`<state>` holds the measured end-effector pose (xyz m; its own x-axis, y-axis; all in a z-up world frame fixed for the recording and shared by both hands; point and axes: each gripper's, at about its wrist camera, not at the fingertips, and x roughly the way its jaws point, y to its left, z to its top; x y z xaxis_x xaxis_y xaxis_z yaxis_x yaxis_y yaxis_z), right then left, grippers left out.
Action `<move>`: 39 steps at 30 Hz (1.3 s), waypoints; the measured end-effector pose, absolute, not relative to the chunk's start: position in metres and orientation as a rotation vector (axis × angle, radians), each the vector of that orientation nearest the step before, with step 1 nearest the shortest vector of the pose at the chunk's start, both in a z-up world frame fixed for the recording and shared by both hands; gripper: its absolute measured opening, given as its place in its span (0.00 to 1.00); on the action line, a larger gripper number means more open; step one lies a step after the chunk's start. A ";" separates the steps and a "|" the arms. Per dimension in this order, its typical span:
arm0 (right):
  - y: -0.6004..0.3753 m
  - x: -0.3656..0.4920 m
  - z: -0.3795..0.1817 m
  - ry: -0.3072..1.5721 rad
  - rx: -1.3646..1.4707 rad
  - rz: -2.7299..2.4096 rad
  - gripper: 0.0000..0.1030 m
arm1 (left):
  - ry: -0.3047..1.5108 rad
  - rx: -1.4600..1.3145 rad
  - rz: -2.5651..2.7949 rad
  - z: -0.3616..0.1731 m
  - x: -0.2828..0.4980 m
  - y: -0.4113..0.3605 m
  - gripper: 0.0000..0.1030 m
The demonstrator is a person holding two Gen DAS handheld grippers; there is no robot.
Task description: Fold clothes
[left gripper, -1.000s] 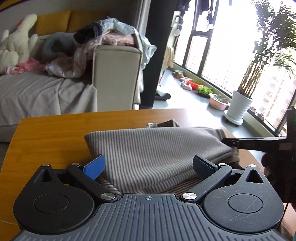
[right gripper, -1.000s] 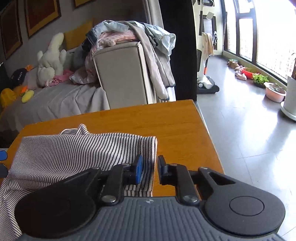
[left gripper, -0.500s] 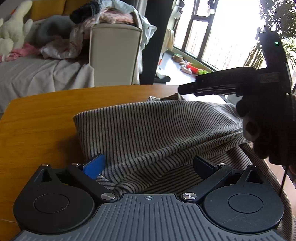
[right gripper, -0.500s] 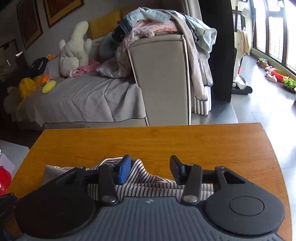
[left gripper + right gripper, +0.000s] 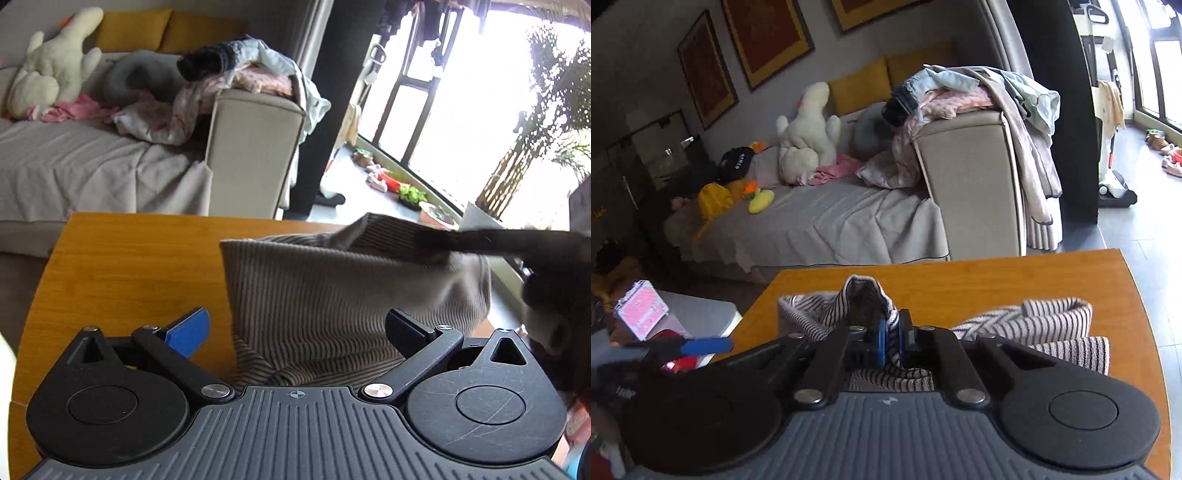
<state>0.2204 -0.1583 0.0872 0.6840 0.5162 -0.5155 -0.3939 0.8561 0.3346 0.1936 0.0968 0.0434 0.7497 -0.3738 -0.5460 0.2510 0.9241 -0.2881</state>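
A striped grey-and-white garment [image 5: 332, 295] lies bunched on the wooden table [image 5: 122, 266]. My left gripper [image 5: 295, 325] stands open over its near edge, the cloth lying loose between the blue-padded finger and the black one. My right gripper [image 5: 892, 338] is shut on a fold of the striped garment [image 5: 1060, 321], and a peak of cloth sticks up past its fingertips. In the left wrist view the right gripper [image 5: 436, 240] reaches in from the right, lifting the garment's far edge off the table.
Beyond the table stands a grey sofa [image 5: 827, 221] with a heap of clothes [image 5: 979, 96] on its arm and a white plush toy [image 5: 809, 133]. A pink case [image 5: 641, 308] sits low at left. Potted plants [image 5: 517, 166] stand by the window at right.
My right gripper went from open to shut on the garment and now lifts its edge. The left gripper stayed open over the near edge while the cloth bunched up.
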 end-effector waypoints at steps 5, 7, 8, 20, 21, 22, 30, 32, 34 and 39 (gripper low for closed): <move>-0.168 0.139 0.062 0.732 0.188 0.563 0.06 | 0.591 -0.210 -0.343 0.063 0.182 0.095 1.00; -0.167 0.117 0.049 0.782 0.158 0.575 0.06 | 0.589 -0.196 -0.348 0.065 0.179 0.088 1.00; -0.166 0.108 0.044 0.807 0.135 0.578 0.06 | 0.594 -0.187 -0.352 0.065 0.176 0.084 1.00; -0.258 0.079 0.092 0.679 0.342 0.379 0.69 | 0.814 -0.045 -0.309 0.018 0.143 0.102 0.88; -0.266 0.084 0.085 0.717 0.409 0.373 0.69 | 0.828 -0.076 -0.313 0.018 0.140 0.109 0.88; -0.273 0.089 0.077 0.753 0.462 0.364 0.69 | 0.845 -0.117 -0.323 0.018 0.138 0.115 0.88; -0.242 0.120 0.022 0.908 0.397 0.331 0.67 | 0.940 -0.277 -0.430 0.001 0.150 0.114 0.84; -0.233 0.128 0.017 0.883 0.351 0.324 0.49 | 0.949 -0.294 -0.439 -0.006 0.160 0.111 0.74; -0.226 0.140 0.018 0.848 0.321 0.349 0.33 | 0.958 -0.320 -0.451 -0.013 0.173 0.110 0.59; -0.208 0.199 0.024 0.756 0.252 0.314 0.27 | 0.896 -0.292 -0.414 0.000 0.224 0.096 0.40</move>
